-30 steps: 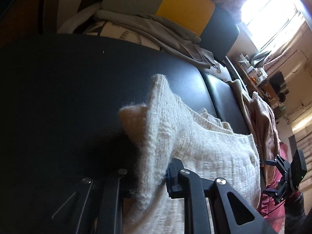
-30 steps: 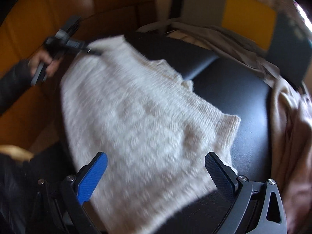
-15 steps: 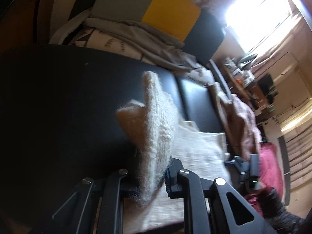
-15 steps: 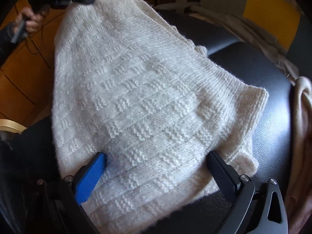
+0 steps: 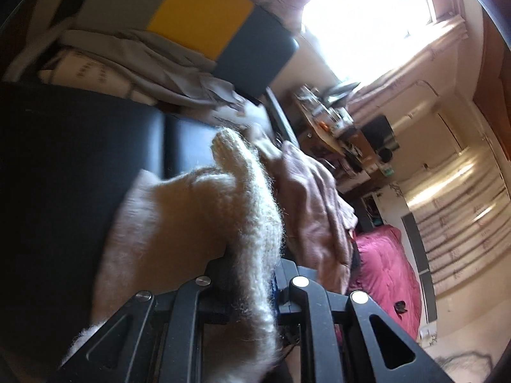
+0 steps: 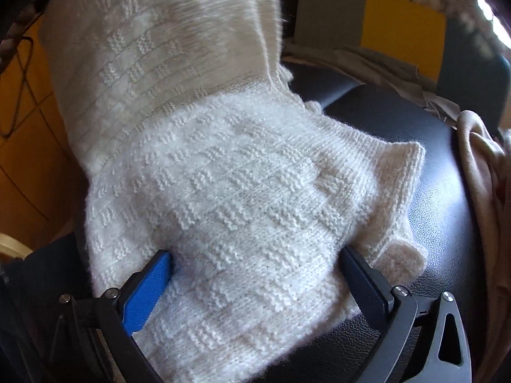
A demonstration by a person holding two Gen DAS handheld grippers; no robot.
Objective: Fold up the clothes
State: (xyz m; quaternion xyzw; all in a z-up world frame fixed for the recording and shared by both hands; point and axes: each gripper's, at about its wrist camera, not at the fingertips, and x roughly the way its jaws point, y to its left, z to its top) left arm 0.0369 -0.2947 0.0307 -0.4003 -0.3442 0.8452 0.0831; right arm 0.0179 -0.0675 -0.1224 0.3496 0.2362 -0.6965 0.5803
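One pinch by your left gripper holds the white knitted sweater over the black leather seat, so with your right gripper spread wide, a slip collapses the fold.

The sweater lies on the padded seat — one end raised to the left — with a heap of clothes to its right and a cushion behind.
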